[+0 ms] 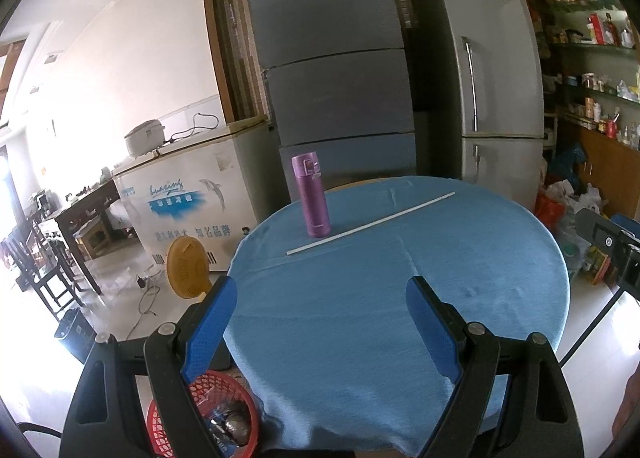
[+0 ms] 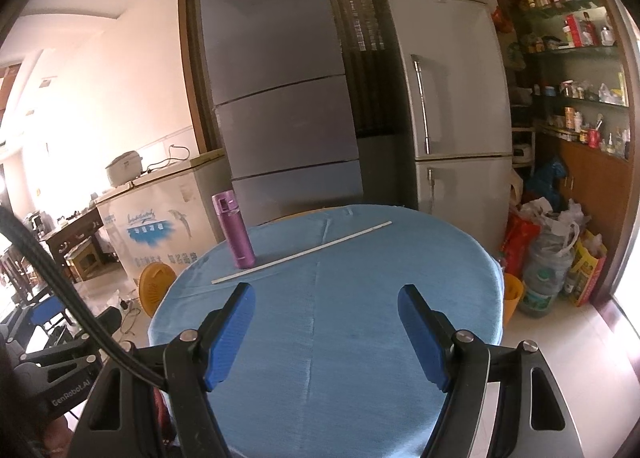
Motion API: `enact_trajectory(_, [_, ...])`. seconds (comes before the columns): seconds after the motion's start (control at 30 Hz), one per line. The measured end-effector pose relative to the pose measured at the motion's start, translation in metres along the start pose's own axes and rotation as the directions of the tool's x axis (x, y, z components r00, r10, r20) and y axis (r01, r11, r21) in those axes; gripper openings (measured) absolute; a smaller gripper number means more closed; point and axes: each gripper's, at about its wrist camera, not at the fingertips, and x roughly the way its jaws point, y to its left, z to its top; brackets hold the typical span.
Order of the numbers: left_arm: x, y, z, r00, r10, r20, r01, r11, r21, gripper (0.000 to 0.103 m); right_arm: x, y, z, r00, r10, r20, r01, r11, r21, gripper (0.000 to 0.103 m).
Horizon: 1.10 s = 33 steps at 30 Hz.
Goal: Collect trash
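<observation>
Both claws, left claw (image 1: 320, 312) and right claw (image 2: 326, 318), stood open and empty above the near part of the worktop (image 1: 500, 258), probably waiting to pick a target. The thin white stick (image 1: 370, 223), likely the trash, lay just beside the purple bottle (image 1: 310, 196). The red basket (image 1: 236, 386) sat below the worktop's near edge, already holding scraps.

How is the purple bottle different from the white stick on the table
The bottle stands upright; the stick lies flat. The bottle is a thick purple cylinder with a flip lid; the stick is thin, white and much longer. The bottle sits near the table's far left edge; the stick runs diagonally toward the far right. Both rest on the blue cloth, close together, beyond both open grippers.
</observation>
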Motion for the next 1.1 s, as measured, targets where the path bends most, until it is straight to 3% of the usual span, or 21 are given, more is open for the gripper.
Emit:
enact_trajectory(0.73, [0.032, 0.043, -0.015, 0.998, 0.007, -0.056, -0.009, 0.999, -0.047, 0.087, 0.035, 0.047, 0.0, 0.999, 0.011, -0.04, -0.013, 0.999, -0.034, 0.077])
enact_trajectory(1.1, [0.043, 0.066, -0.018, 0.999, -0.012, -0.046, 0.009, 0.999, -0.053, 0.087, 0.049, 0.071, 0.004, 0.998, -0.02, -0.051, 0.017, 0.999, -0.041, 0.077])
